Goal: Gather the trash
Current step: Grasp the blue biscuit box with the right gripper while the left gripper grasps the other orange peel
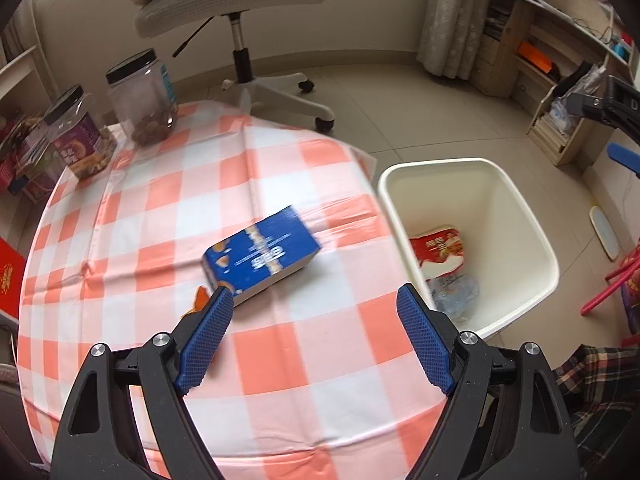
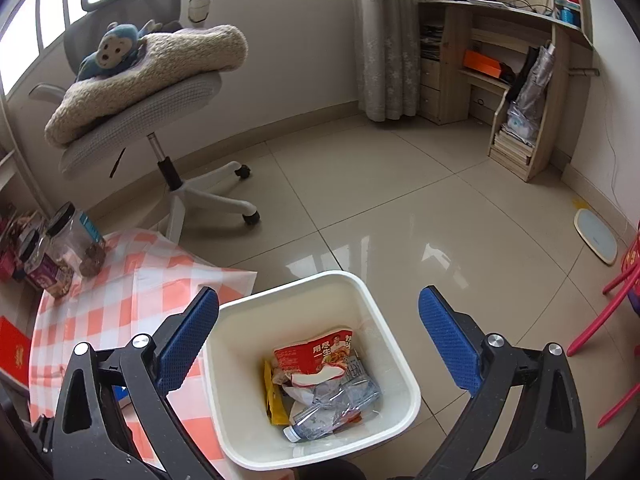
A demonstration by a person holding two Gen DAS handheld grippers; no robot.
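A blue box lies on the orange-and-white checked tablecloth. An orange scrap peeks out beside its near left corner. My left gripper is open and empty, just short of the box. A white bin stands on the floor right of the table, with a red wrapper and clear plastic inside. My right gripper is open and empty above the bin, which holds the red wrapper, a crushed clear bottle and a yellow packet.
Two black-lidded jars stand at the table's far left. A grey office chair carrying a blanket stands behind the table. Wooden shelves line the right wall. A pink stool frame is at the far right.
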